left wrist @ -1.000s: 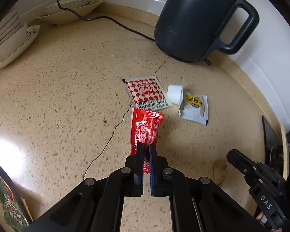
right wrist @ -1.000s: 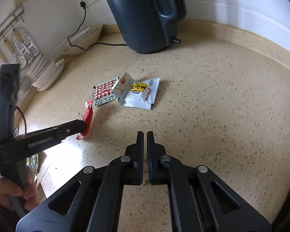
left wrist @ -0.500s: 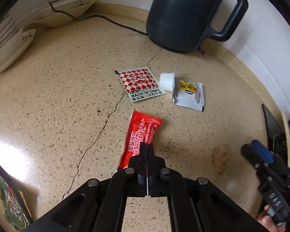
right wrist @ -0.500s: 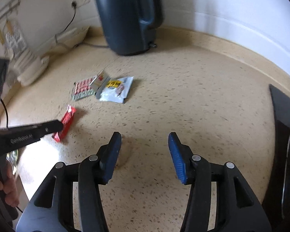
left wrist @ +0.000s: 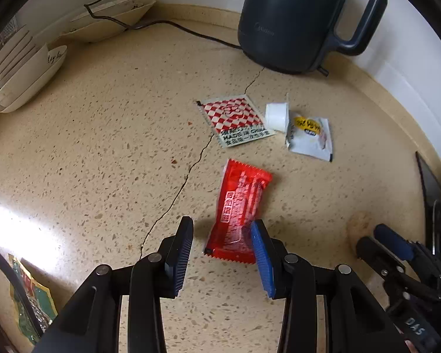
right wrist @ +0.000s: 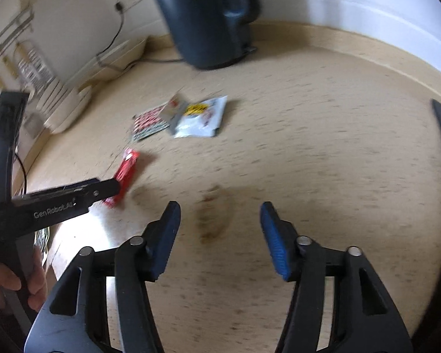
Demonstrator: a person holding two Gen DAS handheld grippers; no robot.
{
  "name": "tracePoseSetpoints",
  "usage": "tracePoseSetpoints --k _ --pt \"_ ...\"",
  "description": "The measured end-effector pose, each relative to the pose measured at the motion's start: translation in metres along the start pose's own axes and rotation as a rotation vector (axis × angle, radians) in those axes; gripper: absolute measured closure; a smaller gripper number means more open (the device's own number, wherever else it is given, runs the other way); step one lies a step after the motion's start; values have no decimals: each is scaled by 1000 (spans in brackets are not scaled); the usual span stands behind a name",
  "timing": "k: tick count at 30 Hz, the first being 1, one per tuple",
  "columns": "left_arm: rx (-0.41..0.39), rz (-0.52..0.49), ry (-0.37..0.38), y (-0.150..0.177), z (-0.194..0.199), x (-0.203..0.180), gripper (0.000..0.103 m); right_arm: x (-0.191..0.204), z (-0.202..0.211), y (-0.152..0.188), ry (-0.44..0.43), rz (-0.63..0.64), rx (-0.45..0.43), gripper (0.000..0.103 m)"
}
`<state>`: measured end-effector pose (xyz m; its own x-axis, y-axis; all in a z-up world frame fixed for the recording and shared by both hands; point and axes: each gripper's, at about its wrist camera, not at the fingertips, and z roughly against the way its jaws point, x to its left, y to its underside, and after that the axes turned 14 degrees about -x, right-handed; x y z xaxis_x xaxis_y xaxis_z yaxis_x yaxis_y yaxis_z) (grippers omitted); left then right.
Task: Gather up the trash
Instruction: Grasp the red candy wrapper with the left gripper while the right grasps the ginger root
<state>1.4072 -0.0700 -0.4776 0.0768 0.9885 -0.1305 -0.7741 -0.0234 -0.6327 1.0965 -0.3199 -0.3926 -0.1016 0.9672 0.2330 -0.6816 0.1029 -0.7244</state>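
Left wrist view: left gripper (left wrist: 220, 250) jaws opening, red wrapper (left wrist: 239, 210) lying loose on counter (left wrist: 103, 161) between the fingers, near end against the blue pad. Checked sachet (left wrist: 235, 119) and white packet (left wrist: 310, 136) lie beyond it. Right gripper (right wrist: 219, 229) unclenched, closing slightly, nothing between its fingers

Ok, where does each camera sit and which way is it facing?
Left wrist: on the left gripper, angled down at the counter; its opening fingers straddle the red wrapper.
Right wrist: on the right gripper, angled down over a brown stain, fingers closing on nothing; a hand shows.
Shared: wrapper, kettle, sachets.
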Motion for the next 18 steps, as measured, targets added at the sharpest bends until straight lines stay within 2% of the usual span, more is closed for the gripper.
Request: tracePoseSetpoints --k 1,3,4,11,18 --pt "4 1 5 0 0 1 66 3 -3 1 2 12 8 60" --pt "4 2 6 0 0 2 66 7 -8 3 4 31 21 75" --pt "3 -1 6 0 0 2 66 9 -9 3 13 39 19 78" --pt "1 -35 10 -8 -8 -4 58 13 -9 -2 -2 63 6 81" --pt "-1 -123 12 -13 -18 -12 61 18 -9 -17 -40 50 -25 82"
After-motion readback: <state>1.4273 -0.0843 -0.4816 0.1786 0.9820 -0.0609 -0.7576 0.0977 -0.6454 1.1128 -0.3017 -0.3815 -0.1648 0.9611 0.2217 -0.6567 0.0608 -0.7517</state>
